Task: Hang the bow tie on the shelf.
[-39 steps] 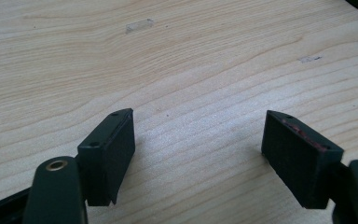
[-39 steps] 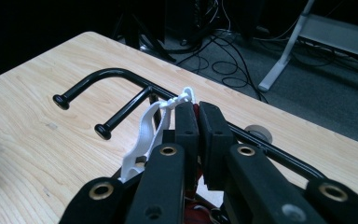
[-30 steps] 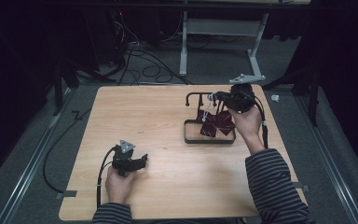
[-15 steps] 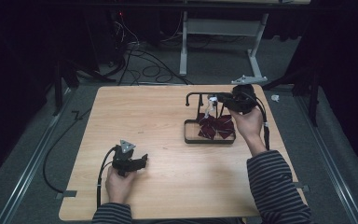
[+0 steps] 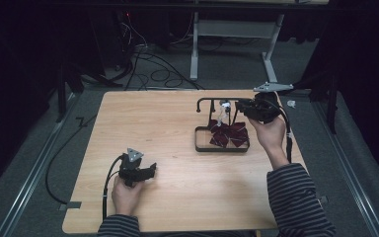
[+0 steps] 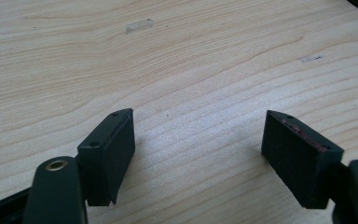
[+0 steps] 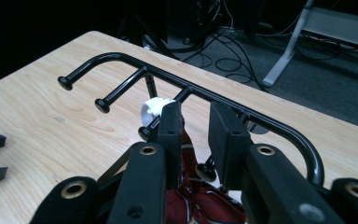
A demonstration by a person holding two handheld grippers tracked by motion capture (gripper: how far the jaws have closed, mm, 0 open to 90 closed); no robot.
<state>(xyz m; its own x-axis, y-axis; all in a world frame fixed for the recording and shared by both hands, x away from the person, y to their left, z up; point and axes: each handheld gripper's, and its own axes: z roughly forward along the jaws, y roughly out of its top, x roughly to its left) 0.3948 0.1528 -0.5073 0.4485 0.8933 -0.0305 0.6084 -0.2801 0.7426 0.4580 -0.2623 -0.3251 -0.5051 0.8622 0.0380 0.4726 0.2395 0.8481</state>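
Note:
A dark red bow tie [image 5: 228,134] hangs by a white loop [image 5: 223,104] from a peg of the black rack [image 5: 212,101], its cloth lying in the rack's tray base [image 5: 197,140]. My right gripper [image 5: 239,107] is at the rack's right end, level with the pegs. In the right gripper view its jaws [image 7: 196,123] stand slightly apart and have just been opening. Nothing is pressed between them; the white loop [image 7: 154,106] sits just left of them and the red cloth [image 7: 200,205] below. My left gripper [image 5: 150,170] rests on the table, open [image 6: 198,149] and holding nothing.
The wooden table [image 5: 153,123] has bare room left of the rack. The rack's other pegs [image 7: 103,105] stick out toward the table's middle. Cables and a desk frame [image 5: 271,54] lie on the dark floor behind the far edge.
The right gripper's jaws have parted and drawn slightly back to the right. The bow tie has sunk a little and now hangs from the peg into the tray. The left gripper is unmoved.

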